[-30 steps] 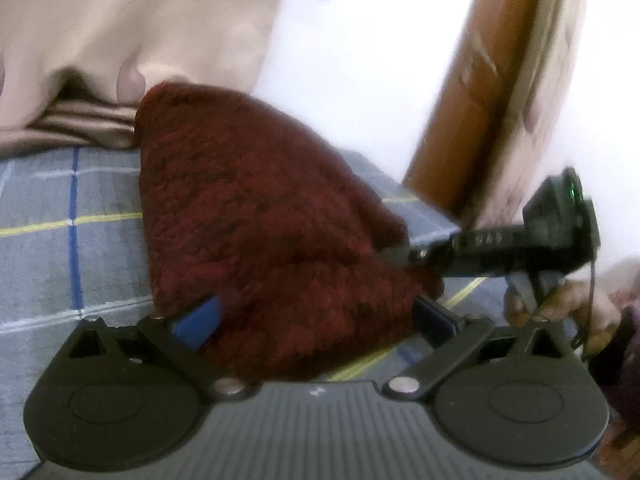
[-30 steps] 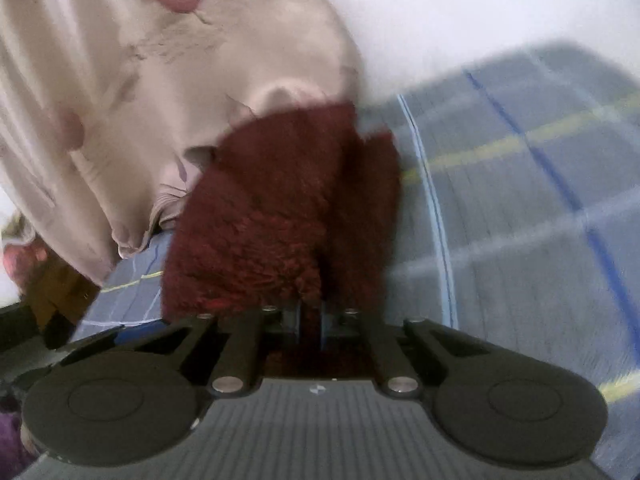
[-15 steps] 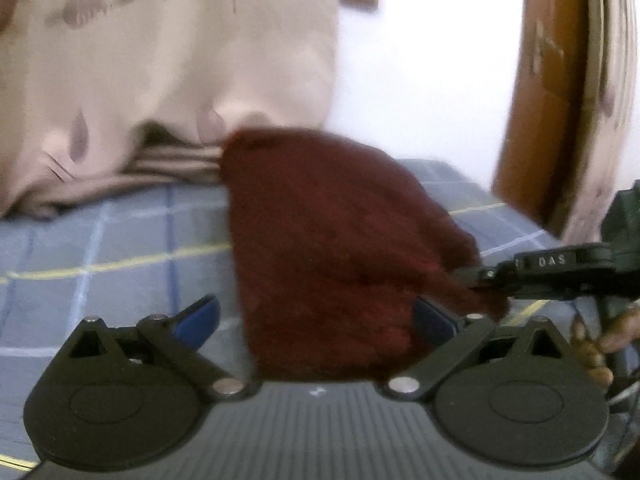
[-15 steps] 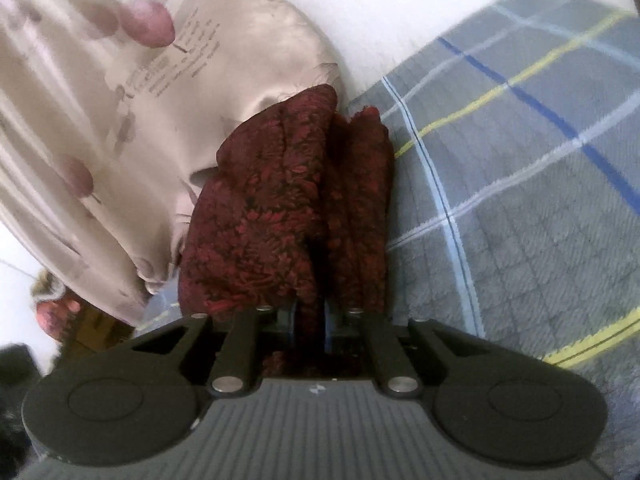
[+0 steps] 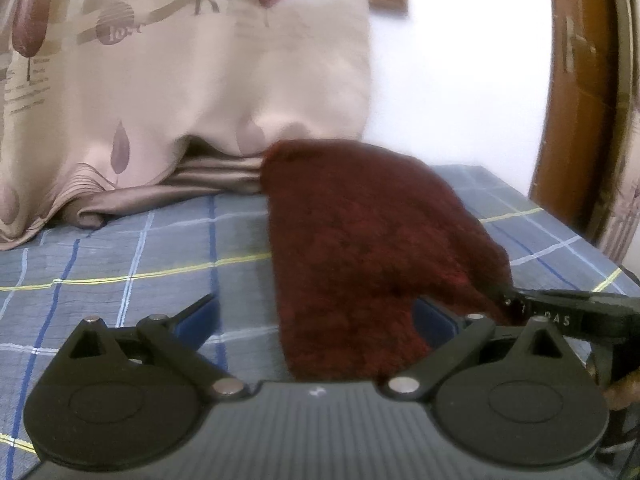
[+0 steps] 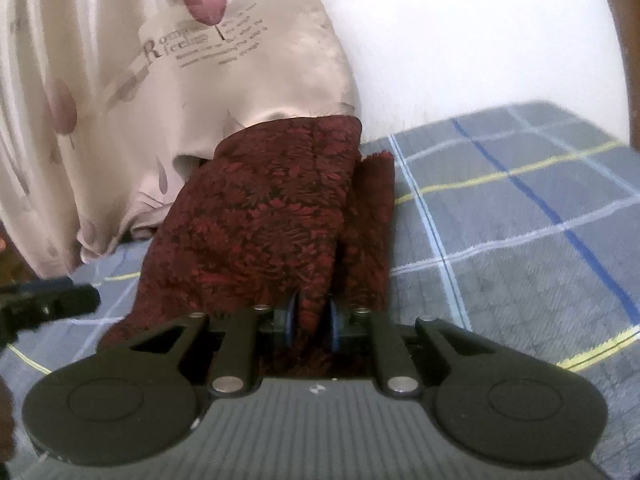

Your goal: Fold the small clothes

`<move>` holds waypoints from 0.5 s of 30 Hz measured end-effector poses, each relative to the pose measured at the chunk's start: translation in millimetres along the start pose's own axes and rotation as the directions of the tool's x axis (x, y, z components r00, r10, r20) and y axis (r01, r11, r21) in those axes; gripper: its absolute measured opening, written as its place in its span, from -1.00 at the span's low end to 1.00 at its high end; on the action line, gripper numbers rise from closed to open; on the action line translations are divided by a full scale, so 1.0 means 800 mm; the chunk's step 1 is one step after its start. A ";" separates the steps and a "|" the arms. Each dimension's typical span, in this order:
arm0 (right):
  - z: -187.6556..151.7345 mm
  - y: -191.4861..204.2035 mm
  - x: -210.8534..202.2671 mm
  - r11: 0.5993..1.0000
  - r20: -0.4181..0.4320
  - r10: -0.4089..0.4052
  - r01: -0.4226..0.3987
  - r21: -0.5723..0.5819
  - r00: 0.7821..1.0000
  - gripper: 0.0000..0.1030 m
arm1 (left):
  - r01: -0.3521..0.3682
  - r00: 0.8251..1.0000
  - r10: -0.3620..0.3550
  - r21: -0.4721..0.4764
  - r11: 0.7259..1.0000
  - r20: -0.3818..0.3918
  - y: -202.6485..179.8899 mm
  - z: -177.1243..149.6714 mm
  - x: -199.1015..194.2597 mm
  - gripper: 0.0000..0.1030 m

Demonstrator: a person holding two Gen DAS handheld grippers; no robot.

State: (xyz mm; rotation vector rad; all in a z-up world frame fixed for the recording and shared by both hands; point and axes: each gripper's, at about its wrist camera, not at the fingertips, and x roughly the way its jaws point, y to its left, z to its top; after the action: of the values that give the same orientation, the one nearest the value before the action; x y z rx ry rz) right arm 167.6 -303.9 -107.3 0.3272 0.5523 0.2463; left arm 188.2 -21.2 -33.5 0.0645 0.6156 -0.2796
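Note:
A small dark red patterned garment (image 5: 360, 248) lies folded lengthwise on the grey checked bed cover (image 5: 140, 256). My left gripper (image 5: 316, 320) is open, its blue-padded fingers wide apart, with the garment's near end lying between them. My right gripper (image 6: 312, 324) is shut on the near edge of the garment (image 6: 272, 216), whose folded layers stretch away toward the curtain. The right gripper's fingers also show at the right edge of the left wrist view (image 5: 568, 312), pinching the cloth's corner. The left gripper's finger shows at the left of the right wrist view (image 6: 48, 300).
A beige printed curtain (image 5: 180, 72) hangs at the back and pools on the bed cover (image 6: 520, 208). A white wall (image 6: 460, 40) is behind. A brown wooden door frame (image 5: 576, 80) stands at the right.
Both grippers have drawn back and lowered, so the garment lies flatter on the cover. The left gripper stays open and the right stays shut on the cloth.

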 end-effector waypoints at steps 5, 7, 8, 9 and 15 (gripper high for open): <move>-0.005 0.010 -0.001 0.999 0.021 -0.031 0.032 -0.043 0.999 -0.63 | -0.024 1.000 0.024 -0.005 1.000 -0.010 0.000 -0.001 0.002 1.00; -0.005 0.012 0.000 0.997 0.022 -0.039 0.041 -0.058 0.999 -0.61 | -0.033 0.999 0.033 -0.003 0.999 -0.014 -0.002 -0.001 0.002 1.00; -0.006 0.014 0.000 0.997 0.022 -0.043 0.044 -0.063 0.999 -0.61 | -0.033 0.999 0.033 -0.002 0.999 -0.012 -0.002 -0.001 0.002 1.00; -0.006 0.014 0.000 0.997 0.022 -0.041 0.042 -0.070 0.999 -0.60 | -0.034 0.999 0.034 0.000 0.999 -0.010 -0.003 -0.001 0.002 1.00; -0.006 0.014 -0.001 0.997 0.022 -0.032 0.033 -0.064 0.999 -0.50 | -0.040 0.999 0.040 -0.015 0.999 0.020 0.002 0.002 -0.003 1.00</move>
State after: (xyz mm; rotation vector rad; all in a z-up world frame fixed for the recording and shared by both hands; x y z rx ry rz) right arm 162.7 -292.5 -107.0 0.2577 0.5272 0.2283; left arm 187.8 -19.3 -30.9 0.0599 0.5950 -0.2366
